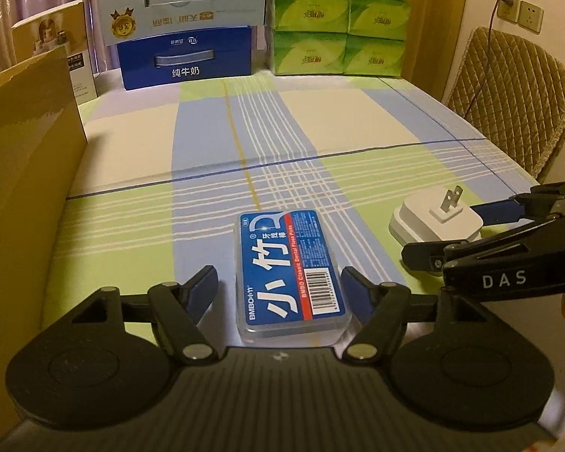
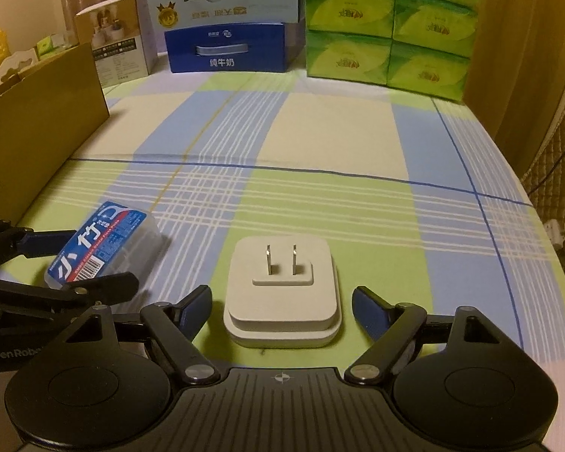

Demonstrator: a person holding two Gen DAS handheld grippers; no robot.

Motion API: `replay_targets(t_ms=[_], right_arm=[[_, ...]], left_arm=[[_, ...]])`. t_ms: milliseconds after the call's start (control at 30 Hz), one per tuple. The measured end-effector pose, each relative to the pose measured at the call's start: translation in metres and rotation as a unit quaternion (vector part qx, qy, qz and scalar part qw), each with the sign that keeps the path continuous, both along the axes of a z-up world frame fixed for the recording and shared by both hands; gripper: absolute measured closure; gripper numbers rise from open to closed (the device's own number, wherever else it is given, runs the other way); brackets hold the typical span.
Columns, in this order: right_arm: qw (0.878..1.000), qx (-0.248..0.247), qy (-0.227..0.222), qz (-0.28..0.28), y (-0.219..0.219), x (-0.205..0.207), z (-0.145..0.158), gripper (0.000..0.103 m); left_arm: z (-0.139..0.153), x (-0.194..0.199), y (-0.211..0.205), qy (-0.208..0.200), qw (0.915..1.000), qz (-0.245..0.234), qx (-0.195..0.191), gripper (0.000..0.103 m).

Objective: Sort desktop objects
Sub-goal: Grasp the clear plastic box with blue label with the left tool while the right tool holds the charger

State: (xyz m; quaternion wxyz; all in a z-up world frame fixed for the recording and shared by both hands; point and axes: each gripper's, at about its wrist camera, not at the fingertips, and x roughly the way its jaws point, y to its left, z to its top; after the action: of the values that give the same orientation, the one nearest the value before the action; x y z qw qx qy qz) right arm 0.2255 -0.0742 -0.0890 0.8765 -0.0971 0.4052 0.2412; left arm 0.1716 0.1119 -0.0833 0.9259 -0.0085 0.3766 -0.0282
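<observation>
Both grippers sit low over the checked tablecloth (image 2: pixel 339 132), each lined up on its own item, probably so the two can be lifted together for sorting. The left gripper (image 1: pixel 280 286) spreads wide around the near end of the floss pick box (image 1: pixel 292 267), fingers apart from its sides. The right gripper (image 2: pixel 282 303) likewise straddles the white plug adapter (image 2: pixel 282 293), prongs up, nothing clamped. A cardboard box (image 1: pixel 22 173) stands at the left, a likely destination.

Plaid table (image 2: pixel 339 132): floss box (image 2: pixel 101 245), charger (image 2: pixel 282 293), cartons at back.
</observation>
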Motion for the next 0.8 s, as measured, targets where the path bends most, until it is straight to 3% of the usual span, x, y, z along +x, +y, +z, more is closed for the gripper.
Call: replay_targets(t_ms=[333,600,800], right_arm=[[1.0,0.003,0.005,-0.006,0.0019,0.0031,-0.0012,0.028],[1.0,-0.001,0.004,-0.001,0.0044,0.003,-0.0014,0.036],[1.0,-0.006,0.0,0.002,0.0056,0.0026,-0.0014,0.04]], left_arm=[[-0.0022,0.0013,0.003,0.006,0.9998,0.014,-0.015,0.038],[-0.0027,0.0009,0.0014,0.002,0.9998,0.017,-0.008,0.049],[-0.003,0.0013,0.001,0.003,0.9998,0.016,-0.006,0.05]])
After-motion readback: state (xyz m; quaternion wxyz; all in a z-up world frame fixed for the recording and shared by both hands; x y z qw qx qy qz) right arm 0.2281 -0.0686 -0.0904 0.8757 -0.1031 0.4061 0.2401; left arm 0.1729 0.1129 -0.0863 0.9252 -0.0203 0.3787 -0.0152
